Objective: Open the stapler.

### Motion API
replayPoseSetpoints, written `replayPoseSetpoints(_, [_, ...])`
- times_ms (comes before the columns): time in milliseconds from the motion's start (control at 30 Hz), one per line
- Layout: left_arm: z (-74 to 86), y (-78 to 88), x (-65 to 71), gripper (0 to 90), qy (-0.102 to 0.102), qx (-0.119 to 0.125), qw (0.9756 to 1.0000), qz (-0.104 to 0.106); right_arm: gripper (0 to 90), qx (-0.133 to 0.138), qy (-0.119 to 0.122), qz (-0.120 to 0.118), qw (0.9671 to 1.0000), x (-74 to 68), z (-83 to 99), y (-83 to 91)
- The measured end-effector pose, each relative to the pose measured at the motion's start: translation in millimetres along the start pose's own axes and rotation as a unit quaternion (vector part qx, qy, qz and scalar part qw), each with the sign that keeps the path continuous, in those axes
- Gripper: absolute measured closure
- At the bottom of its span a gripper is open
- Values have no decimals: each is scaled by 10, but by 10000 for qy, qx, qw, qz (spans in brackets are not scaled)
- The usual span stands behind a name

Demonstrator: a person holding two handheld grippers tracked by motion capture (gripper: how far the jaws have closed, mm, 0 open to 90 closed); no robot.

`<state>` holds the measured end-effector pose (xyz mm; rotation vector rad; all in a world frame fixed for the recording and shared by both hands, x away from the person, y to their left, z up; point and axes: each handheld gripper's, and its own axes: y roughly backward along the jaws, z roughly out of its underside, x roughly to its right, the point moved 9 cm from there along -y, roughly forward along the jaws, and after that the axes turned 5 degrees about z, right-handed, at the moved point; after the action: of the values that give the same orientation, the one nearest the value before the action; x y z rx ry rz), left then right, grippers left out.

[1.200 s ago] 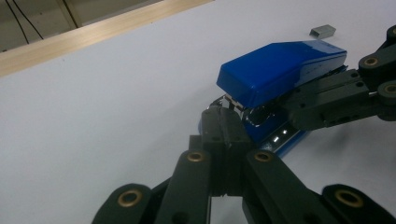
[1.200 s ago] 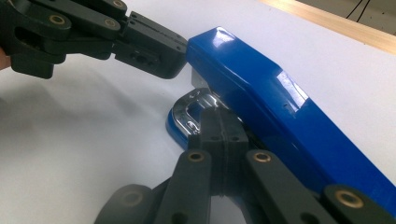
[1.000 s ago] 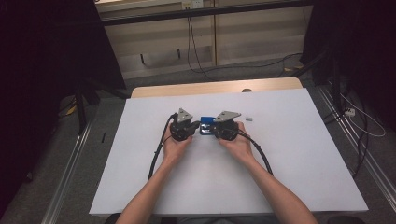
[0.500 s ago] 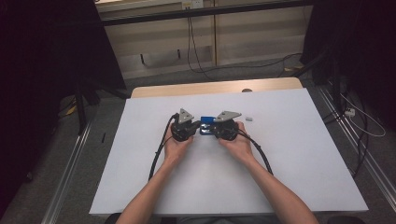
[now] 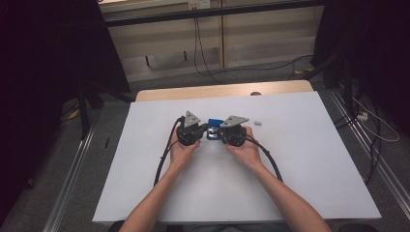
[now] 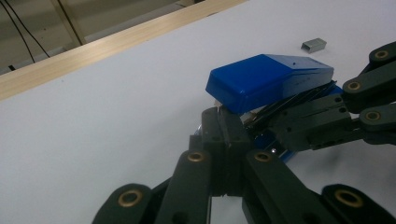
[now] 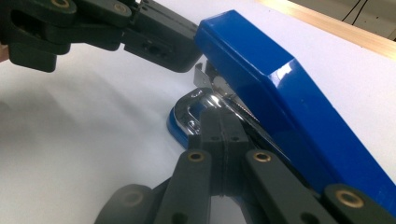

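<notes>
High view: blue stapler point(image 5: 212, 130) between left tool point(image 5: 203, 129), right tool point(image 5: 218, 132); both tools pressed together.

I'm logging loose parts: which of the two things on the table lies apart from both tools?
The small grey staple strip, lying alone on the white table beyond the right tool. The blue stapler sits between both tools.

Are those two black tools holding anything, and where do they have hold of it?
Both grip the blue stapler. The left tool is shut on one end, under the lid; the right tool is shut on its metal part, between lid and base.
</notes>
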<state>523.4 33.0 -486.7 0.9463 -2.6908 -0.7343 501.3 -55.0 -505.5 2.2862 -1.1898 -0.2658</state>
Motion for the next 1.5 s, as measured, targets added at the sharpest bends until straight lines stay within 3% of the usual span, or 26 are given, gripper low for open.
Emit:
replayPoseSetpoints(400, [-53, 20, 13, 900, -4, 112, 9999, 44, 900, 0, -135, -10, 9999, 14, 1, 0])
replayPoseSetpoints(867, [-132, 34, 27, 900, 80, 217, 9997, 65, 900, 3, -117, 4, 9999, 7, 0, 0])
replayPoseSetpoints(1000, [-169, 48, 41, 900, 15, 238, 9997, 66, 900, 7, -126, -3, 9999, 9, -1, -1])
replayPoseSetpoints(1167, [-172, 30, 25, 900, 149, 314, 9994, 84, 900, 15, -89, -28, 10000, -13, -7, -1])
replayPoseSetpoints(1500, [-190, 26, 28, 900, 157, 368, 9992, 79, 900, 411, -322, 100, 9986, -4, -123, -5])
